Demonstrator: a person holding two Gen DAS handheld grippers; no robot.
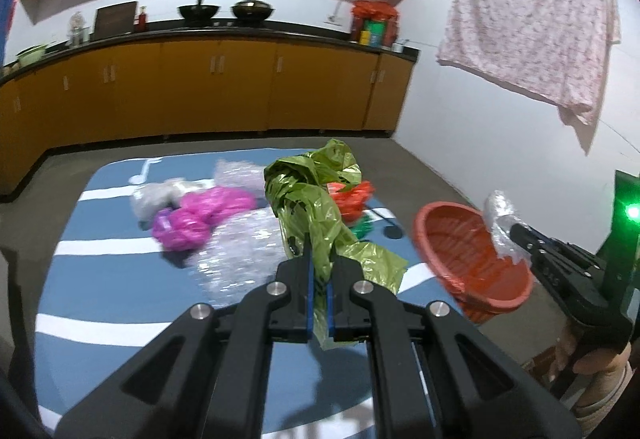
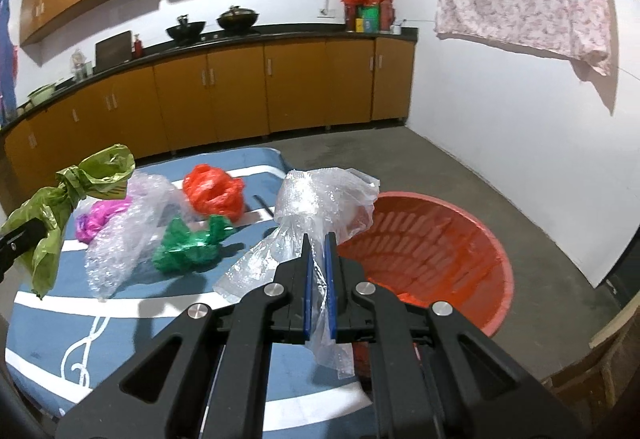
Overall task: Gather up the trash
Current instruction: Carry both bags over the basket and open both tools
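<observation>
Left hand-held gripper (image 1: 319, 271) is clamped tight on the crumpled olive-green plastic bag (image 1: 312, 199), lifted clear of the blue white-striped worktop (image 1: 100, 279). Right hand-held gripper (image 2: 319, 259) is pinched on the clear bubble-wrap film bag (image 2: 320, 195), near the rim of the round red plastic basket (image 2: 460, 223) just beside the worktop. Advice: carry each well over the basket mouth before letting go; trailing tails could catch the rim. Pink, orange, dark-green bags and loose bubble wrap remain.
</observation>
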